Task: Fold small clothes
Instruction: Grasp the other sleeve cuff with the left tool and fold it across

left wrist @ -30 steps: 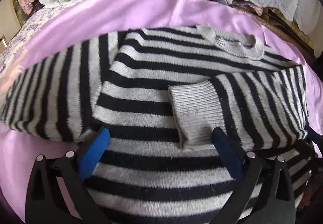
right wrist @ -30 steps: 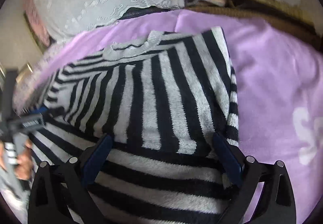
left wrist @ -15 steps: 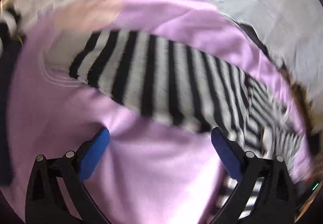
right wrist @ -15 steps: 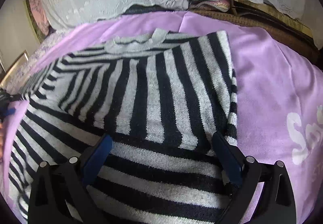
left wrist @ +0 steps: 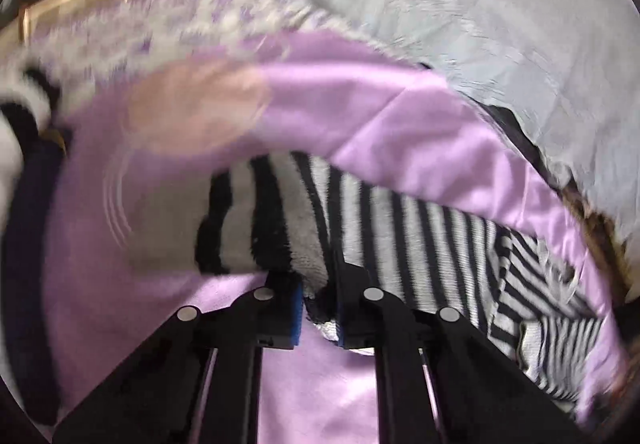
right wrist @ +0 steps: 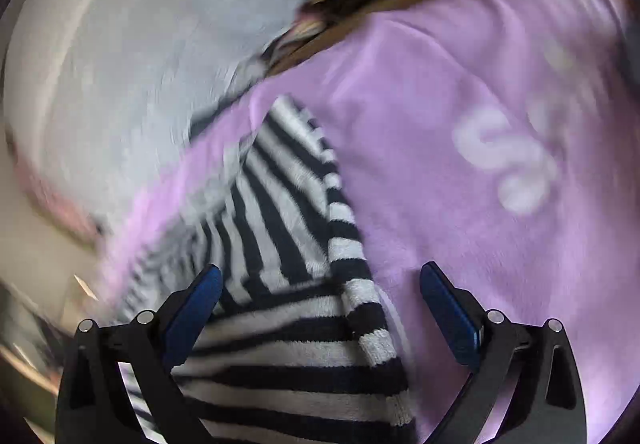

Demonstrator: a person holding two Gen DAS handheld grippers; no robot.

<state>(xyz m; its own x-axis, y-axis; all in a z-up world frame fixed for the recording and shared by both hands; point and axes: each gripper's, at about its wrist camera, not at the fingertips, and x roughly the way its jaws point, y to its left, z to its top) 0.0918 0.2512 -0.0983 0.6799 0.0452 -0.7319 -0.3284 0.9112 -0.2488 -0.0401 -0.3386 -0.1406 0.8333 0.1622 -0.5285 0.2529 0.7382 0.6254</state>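
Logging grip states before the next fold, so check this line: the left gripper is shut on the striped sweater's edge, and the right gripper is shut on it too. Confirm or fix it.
One part is wrong. The right gripper is open: in the right wrist view its blue pads stand wide apart over the striped sweater, gripping nothing. The left gripper is indeed shut on the sweater's edge.
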